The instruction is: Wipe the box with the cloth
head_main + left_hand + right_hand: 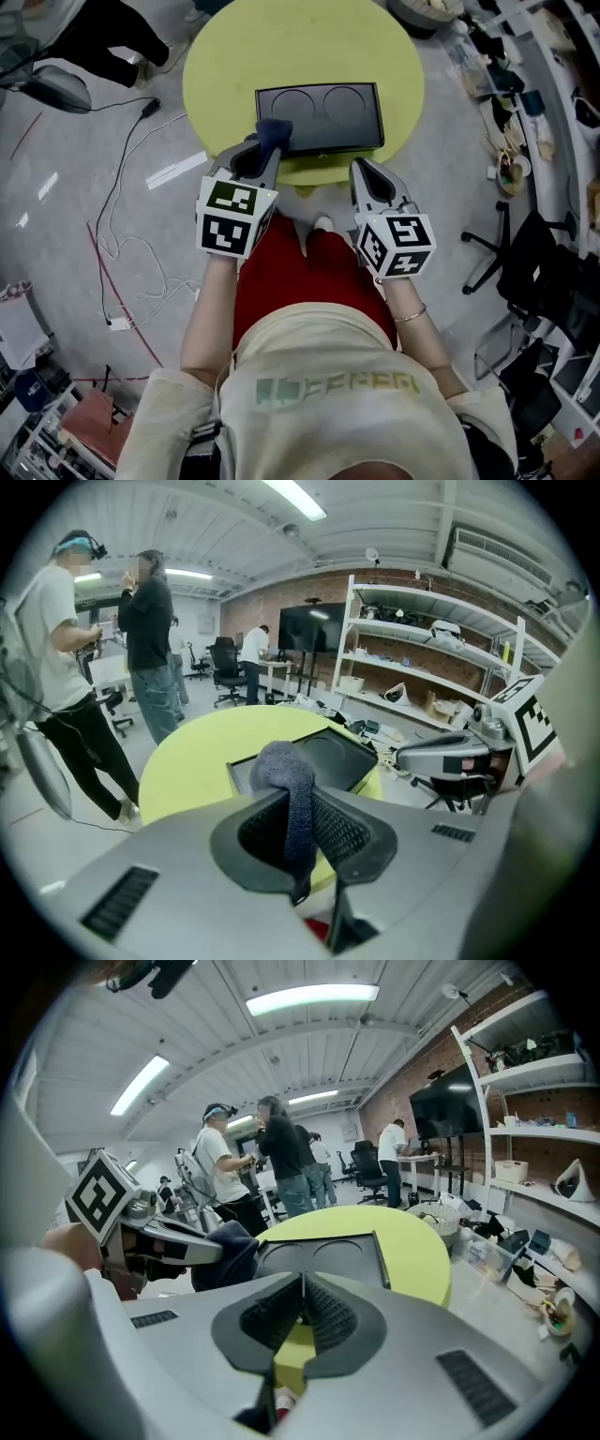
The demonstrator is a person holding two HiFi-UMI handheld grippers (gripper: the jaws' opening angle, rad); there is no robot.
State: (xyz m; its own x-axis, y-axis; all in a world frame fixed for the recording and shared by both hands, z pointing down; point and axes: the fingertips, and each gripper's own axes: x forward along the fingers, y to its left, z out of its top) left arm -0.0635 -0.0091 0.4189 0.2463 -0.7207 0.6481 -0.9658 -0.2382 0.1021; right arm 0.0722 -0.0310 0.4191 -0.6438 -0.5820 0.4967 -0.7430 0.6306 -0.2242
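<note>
Box (319, 117) is dark and flat, with two round shapes on its top. It sits on a round yellow-green table (216, 56), in the upper middle of the head view, close to the table's lower edge.

The left claw (265, 142) is pinching a dark blue cloth (274, 129). In the left gripper view the cloth (286, 771) is squeezed between the two jaws of the left claw (300, 808) and puffs out above them like a little ball. The box (337, 757) lies just behind it, in the middle of that picture. In the head view the cloth is at the lower left corner of the box. I cannot tell if it is pushing on the box.

The right claw (363, 169) is at the lower right of the box, by the table edge, and it is not touching the box. In the right gripper view the right claw (302, 1283) has its jaws pressed together with nothing between them. The box (323, 1255) and the table (403, 1241) show above the jaws there. The left claw (169, 1237) and the cloth (230, 1246) are at the left of that picture.

Two people (56, 667) stand at the upper left of the left gripper view. White shelves (441, 658) fill its upper right.
</note>
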